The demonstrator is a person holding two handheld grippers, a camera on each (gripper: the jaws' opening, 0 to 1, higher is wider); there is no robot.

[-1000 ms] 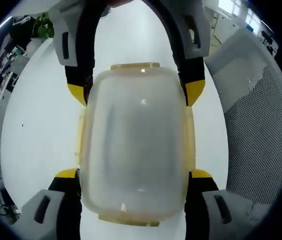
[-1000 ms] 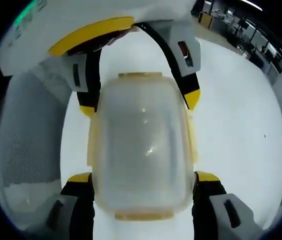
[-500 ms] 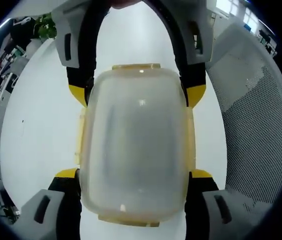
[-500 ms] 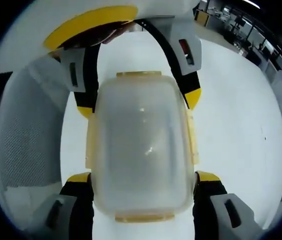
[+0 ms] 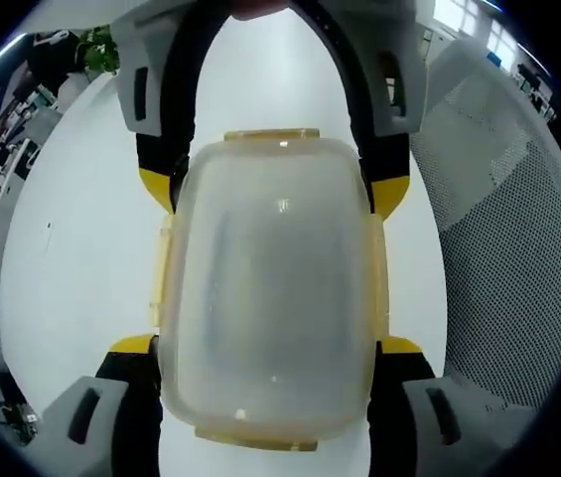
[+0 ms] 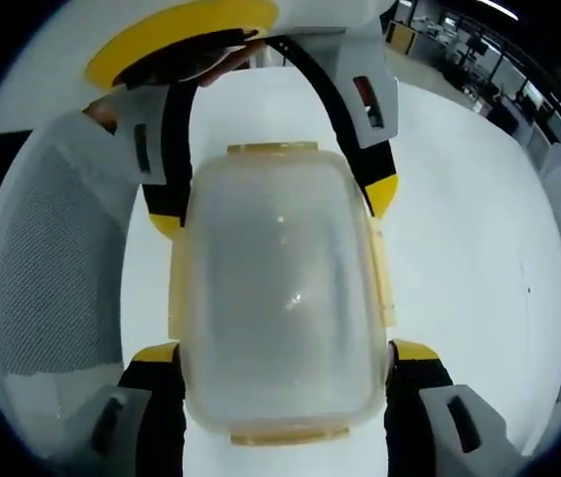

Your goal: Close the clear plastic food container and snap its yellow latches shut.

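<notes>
We have the clear food container (image 5: 268,298) on the white desk (image 5: 71,258), pinched between our two grippers from opposite ends, and we judge that hold is there to press the long side flaps inward and steady the box while they click. In the left gripper view, the left gripper (image 5: 265,348) has its yellow-tipped jaws closed against the container's two long sides near the close end, while the right gripper (image 5: 272,194) reaches in from the top and clamps the far end the same way. The lid looks seated all round; the yellow latches (image 5: 377,273) along the long sides lie close to the wall, and the ones at the short ends show as thin yellow strips, though we cannot tell whether any has actually snapped. The right gripper view gives the mirror picture: the right gripper (image 6: 278,350) at the bottom, the left gripper (image 6: 270,204) at the top. That view adds a hand on the left gripper's handle, and offices far off. The left gripper view instead shows a plant (image 5: 101,50) and a mesh chair (image 5: 508,229) beside the desk.
</notes>
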